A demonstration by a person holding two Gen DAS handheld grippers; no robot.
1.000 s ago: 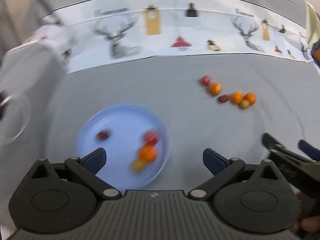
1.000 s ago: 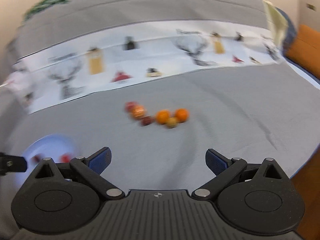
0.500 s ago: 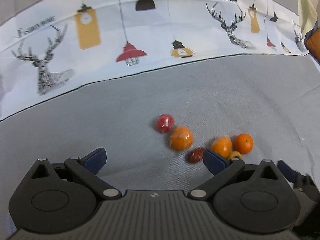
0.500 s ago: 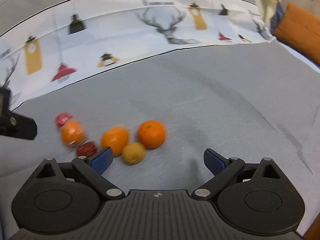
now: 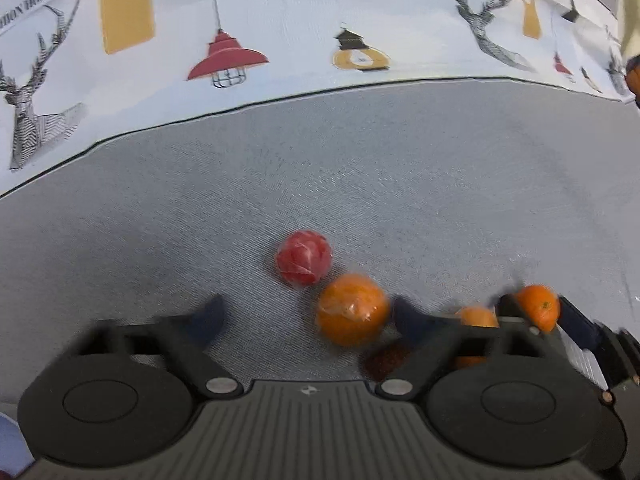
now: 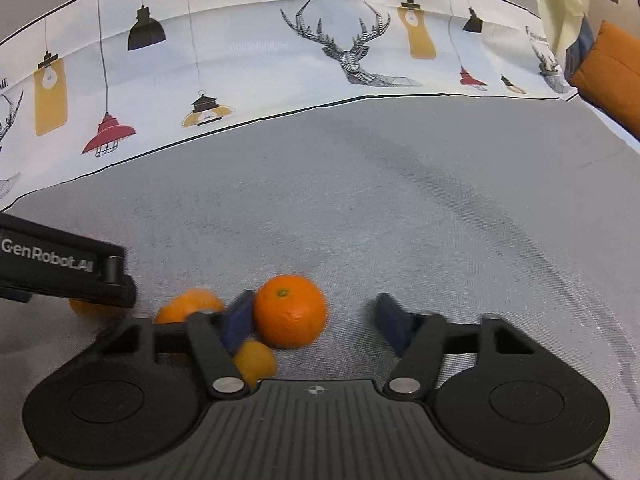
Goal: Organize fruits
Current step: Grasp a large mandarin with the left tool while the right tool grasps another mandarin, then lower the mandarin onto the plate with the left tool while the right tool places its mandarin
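- Only the left wrist view shows the red fruit point(image 5: 304, 257), wrapped in clear film, lying on the grey table point(image 5: 400, 184) and touching a large film-wrapped orange point(image 5: 352, 309) just right of it.
- That view also catches a dark red fruit point(image 5: 387, 360) low beside the right finger of the left tongs point(image 5: 306, 318), and a pale blue plate edge point(image 5: 12, 440) in the bottom-left corner.
- Only the right wrist view shows a small yellow-orange fruit point(image 6: 254, 362) tucked under the left finger of the right tongs point(image 6: 316, 320), and an orange cushion point(image 6: 608, 76) at the far right.
- Both views show the printed cloth point(image 6: 280, 60) with deer and lamps along the table's far side.
- The left tongs are low over the table, spread wide, gripping nothing; the film-wrapped orange sits between their fingers, near the right one.
- The right tongs are also low and spread apart, with a bare orange point(image 6: 290, 312) between the fingers, against the left one, not pinched.
- Another orange point(image 6: 188, 306) lies just left of that finger.
- The left tongs' black body crosses the right wrist view at its left edge.
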